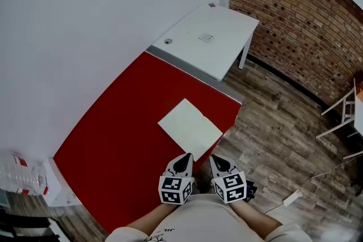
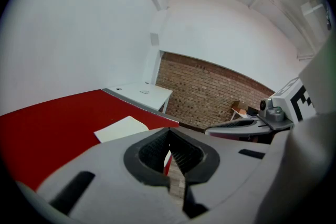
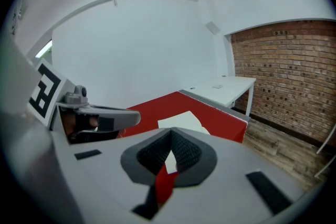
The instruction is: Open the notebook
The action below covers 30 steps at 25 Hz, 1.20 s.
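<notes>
Pale cream rectangular notebook (image 1: 190,128), closed and lying flat on the red table top (image 1: 119,139), near that table's edge towards the floor and just ahead of both grippers, touched by neither. Left gripper (image 1: 184,158): its claw is closed, grey jaws meeting at the tips with nothing gripped. Right gripper (image 1: 219,160): likewise closed and empty, with only a sliver of notebook and red surface showing through the gap below the meeting tips. Both are held side by side, tilted downward towards the notebook.

Markings: the left gripper's marker cube (image 1: 174,189) and its twin on the right gripper carry black-and-white square patterns, not words. The clear plastic bottle (image 1: 14,175) at the table's far-left corner bears a red label whose print is too small to read.

Surroundings: a white rectangular desk (image 1: 210,37) butts against the red table's far end; a red brick wall (image 1: 295,25) and grey-brown wood-plank floor (image 1: 272,122) lie to the right.

View differences: only the head view shows the bottle, a white power strip (image 1: 292,198) on the floor and the person's forearms. The left gripper view shows the right gripper in profile at its right edge; the right gripper view shows the left gripper at its left edge. Both gripper views take in the upper white walls and ceiling, which the head view misses
</notes>
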Each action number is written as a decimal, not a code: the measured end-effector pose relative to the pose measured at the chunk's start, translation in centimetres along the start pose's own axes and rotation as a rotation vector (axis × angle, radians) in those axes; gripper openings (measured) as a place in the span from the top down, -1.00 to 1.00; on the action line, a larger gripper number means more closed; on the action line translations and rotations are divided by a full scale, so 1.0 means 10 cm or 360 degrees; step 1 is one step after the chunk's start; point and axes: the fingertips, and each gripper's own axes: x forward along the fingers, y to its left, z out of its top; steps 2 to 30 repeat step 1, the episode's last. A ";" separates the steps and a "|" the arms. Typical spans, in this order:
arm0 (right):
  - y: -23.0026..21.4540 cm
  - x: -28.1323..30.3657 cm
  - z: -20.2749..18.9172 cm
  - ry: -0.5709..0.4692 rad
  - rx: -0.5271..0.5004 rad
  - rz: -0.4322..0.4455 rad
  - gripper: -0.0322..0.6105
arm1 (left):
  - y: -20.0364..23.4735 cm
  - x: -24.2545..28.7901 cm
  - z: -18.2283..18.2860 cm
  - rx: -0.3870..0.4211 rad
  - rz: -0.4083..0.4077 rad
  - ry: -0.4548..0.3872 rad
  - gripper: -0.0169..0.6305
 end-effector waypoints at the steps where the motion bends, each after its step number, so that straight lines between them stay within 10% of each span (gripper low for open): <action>1: -0.01 0.00 -0.01 0.0002 0.0000 -0.0005 0.88 | 0.00 0.00 -0.01 -0.0003 -0.0001 0.0004 0.93; 30: -0.01 0.00 -0.01 0.0002 0.0000 -0.0005 0.88 | 0.00 0.00 -0.01 -0.0003 -0.0001 0.0004 0.93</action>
